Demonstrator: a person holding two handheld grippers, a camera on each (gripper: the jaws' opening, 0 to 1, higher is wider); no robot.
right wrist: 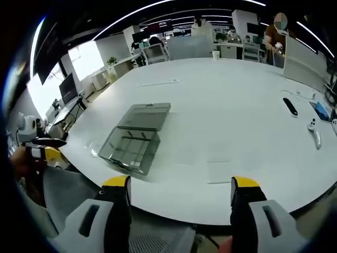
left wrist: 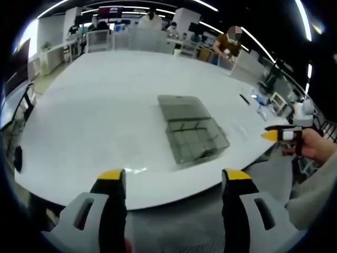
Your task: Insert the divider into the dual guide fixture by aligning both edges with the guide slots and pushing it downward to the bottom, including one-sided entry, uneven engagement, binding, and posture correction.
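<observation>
A translucent grey compartment box (left wrist: pixel 192 129) with inner guide walls lies on the white table (left wrist: pixel 105 105), its lid folded open behind it. My left gripper (left wrist: pixel 174 176) hovers open at the table's near edge, short of the box, with nothing between its yellow-tipped jaws. The right gripper (left wrist: pixel 274 135) enters from the right, held by a hand, off the table's edge. In the right gripper view the same box (right wrist: pixel 134 139) sits ahead and to the left. My right gripper (right wrist: pixel 181 182) is open and empty above the table edge. A small clear piece (right wrist: pixel 92 148) lies beside the box.
A black remote-like object (right wrist: pixel 290 106) and a white controller (right wrist: pixel 314 132) lie on the table's right side. A dark pen (left wrist: pixel 244 99) rests beyond the box. People, chairs and desks stand past the far edge. The left gripper (right wrist: pixel 45 153) shows at the left.
</observation>
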